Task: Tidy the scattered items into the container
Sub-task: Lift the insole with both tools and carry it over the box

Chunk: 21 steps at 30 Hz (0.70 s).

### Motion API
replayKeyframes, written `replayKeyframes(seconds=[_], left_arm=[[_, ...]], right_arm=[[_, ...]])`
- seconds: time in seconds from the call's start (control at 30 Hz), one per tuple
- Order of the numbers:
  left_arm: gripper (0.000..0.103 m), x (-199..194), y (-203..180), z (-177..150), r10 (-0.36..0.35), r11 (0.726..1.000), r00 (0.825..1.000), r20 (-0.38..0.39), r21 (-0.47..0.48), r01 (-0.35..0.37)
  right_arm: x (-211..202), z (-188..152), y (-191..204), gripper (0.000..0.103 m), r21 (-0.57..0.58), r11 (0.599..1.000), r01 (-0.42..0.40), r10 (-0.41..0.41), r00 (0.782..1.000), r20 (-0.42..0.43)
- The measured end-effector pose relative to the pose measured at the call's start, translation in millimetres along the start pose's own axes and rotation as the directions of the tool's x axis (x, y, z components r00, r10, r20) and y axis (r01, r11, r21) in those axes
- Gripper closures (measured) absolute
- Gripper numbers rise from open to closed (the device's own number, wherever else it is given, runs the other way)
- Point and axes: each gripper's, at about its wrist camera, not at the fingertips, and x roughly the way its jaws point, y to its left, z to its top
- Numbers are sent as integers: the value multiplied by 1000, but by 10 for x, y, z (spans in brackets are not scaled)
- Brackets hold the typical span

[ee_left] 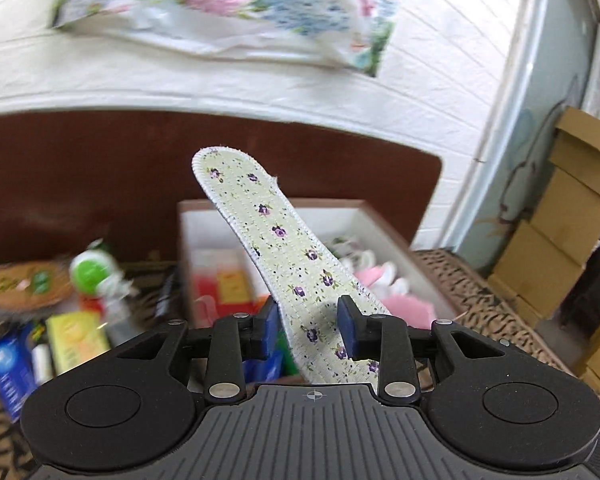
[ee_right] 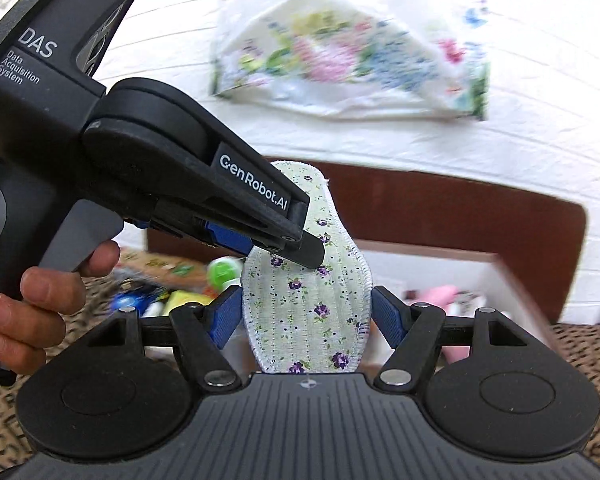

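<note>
Two grippers meet on one flowered insole (ee_left: pixel 276 236). Left gripper (ee_left: pixel 309 326) clamps it edge-on above the white box (ee_left: pixel 384 232). Only the right view shows the right gripper (ee_right: pixel 306 316) spread wide around the insole's heel, and the left hand (ee_right: pixel 36 304).

A flowered cloth (ee_left: pixel 236 8) is spread on a white bed (ee_left: pixel 420 92). Cardboard boxes (ee_left: pixel 568 216) are stacked beside a wall at right.
</note>
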Motion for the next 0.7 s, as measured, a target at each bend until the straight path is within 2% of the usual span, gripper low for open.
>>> replayKeyframes(seconds=[0.33,0.57,0.63,0.7], left_arm=[[55,787,-343,297,-90,994,995,-37,61,92],[54,1408,-391,358,-98,990,990,-102,87,107],[45,1585,-374,315,-78,991,987,-137,99,92],[29,1733,-330,265,-51,992,982,-181,102,71]], right_arm=[[133,69,-691,29,16,993,114,-114,993,-4],[659,-1,-1046,28,-5,989,149,-149,986,-79],[806,-54,-1131,25,-13,988,151,-152,981,-119],[935,-94,-1179,22,-38,985,166,-170,972,-160]])
